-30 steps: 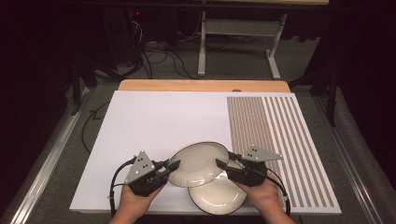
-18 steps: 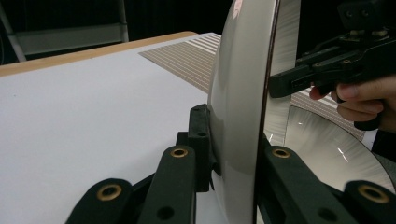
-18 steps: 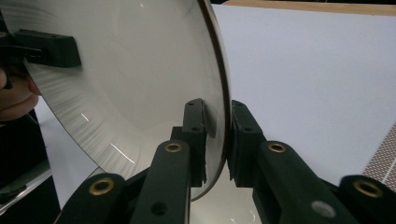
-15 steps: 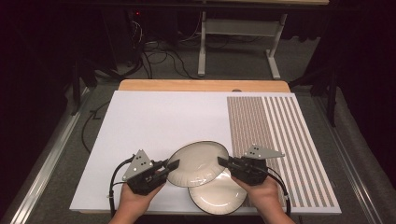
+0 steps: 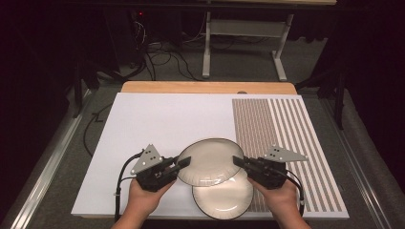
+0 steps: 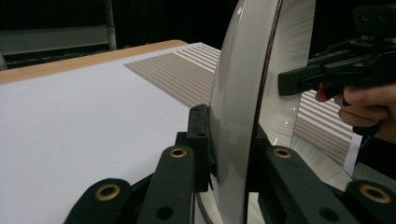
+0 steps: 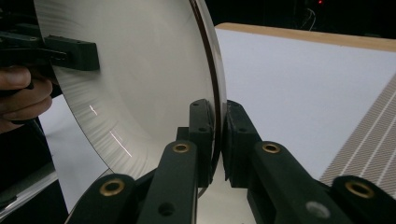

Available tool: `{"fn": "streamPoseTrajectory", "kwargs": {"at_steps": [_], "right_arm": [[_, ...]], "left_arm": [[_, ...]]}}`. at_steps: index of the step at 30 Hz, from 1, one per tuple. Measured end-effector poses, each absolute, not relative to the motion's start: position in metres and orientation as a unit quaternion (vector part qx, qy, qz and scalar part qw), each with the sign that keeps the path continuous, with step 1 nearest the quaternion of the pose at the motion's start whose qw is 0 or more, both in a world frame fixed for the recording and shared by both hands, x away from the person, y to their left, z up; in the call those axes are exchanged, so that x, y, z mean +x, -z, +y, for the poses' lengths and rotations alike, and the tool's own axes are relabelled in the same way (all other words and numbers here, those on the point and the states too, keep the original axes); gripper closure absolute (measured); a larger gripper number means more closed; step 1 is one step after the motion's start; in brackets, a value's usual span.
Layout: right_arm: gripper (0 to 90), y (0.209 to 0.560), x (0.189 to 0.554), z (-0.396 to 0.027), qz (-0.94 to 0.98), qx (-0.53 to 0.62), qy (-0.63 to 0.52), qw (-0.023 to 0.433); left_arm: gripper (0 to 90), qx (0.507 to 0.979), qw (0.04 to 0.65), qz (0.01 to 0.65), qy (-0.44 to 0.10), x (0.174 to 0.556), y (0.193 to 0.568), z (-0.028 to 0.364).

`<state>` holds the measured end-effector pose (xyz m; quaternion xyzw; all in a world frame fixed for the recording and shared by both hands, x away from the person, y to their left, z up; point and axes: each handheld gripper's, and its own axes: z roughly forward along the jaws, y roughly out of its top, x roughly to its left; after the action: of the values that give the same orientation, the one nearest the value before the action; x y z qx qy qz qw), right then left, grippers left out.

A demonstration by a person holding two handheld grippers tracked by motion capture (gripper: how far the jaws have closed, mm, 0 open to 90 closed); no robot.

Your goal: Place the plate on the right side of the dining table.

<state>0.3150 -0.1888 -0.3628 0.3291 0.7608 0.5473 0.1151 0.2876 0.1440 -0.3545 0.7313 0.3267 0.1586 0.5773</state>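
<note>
Little is being changed since the earlier frames — the upper plate (image 5: 210, 161) is still being held above the worktop (image 5: 157, 119) over the lower plate (image 5: 223, 196), its opposite rims being clamped by the left gripper (image 5: 179, 164) and right gripper (image 5: 240, 162) fingers, both equally near.

No readable text, label, brand, number or sign anywhere, neither on the white sheet with brown stripes (image 5: 200, 119) nor on the round cream plates with dark rims (image 5: 210, 162) nor on the black grippers
</note>
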Motion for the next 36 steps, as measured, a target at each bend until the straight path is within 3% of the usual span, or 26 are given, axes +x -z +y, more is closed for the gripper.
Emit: {"fn": "streamPoseTrajectory", "kwargs": {"at_steps": [19, 36], "right_arm": [[85.7, 0.337, 0.336, -0.262, 0.737, 0.366, -0.543, 0.166], [85.7, 0.345, 0.349, -0.323, 0.71, 0.422, -0.528, 0.197]], "left_arm": [[79.3, 0.754, 0.574, 0.296, -0.12, 0.349, 0.336, 0.069], [77.3, 0.778, 0.551, 0.288, -0.092, 0.396, 0.343, -0.002]]}}
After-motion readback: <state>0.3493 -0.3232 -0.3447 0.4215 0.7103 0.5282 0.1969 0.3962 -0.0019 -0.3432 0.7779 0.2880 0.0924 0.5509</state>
